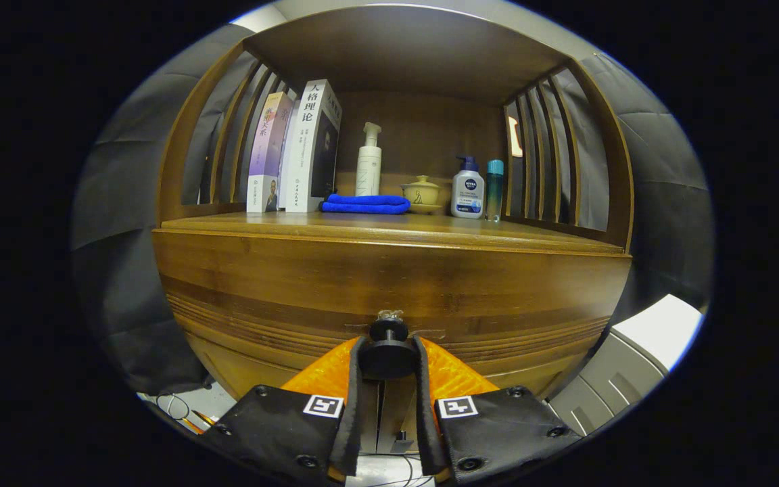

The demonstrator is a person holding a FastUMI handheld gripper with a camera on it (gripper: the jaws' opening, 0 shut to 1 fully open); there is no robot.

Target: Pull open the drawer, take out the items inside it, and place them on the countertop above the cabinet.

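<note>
The claw (pixel 389 355) is closed on the round black drawer knob (pixel 389 352), one finger pressing each side. The wooden drawer front (pixel 389 291) sits at 12 o'clock of the claw, directly below the table (pixel 389 228). On the table, under a slatted wooden canopy: two upright books (pixel 295 152) at 11 o'clock, a folded blue cloth (pixel 365 203), a white pump bottle (pixel 368 162), a lidded ceramic pot (pixel 420 193), a lotion bottle (pixel 468 189) and a teal bottle (pixel 494 189) at 1 o'clock. Grey cloth walls flank the cabinet.

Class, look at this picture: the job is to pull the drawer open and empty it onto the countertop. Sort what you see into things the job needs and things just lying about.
Needed for the job:
claw, closed around the knob
drawer knob
drawer front
countertop

Just lying about:
books
white pump bottle
blue cloth
lidded cup
lotion bottle
teal bottle
</note>
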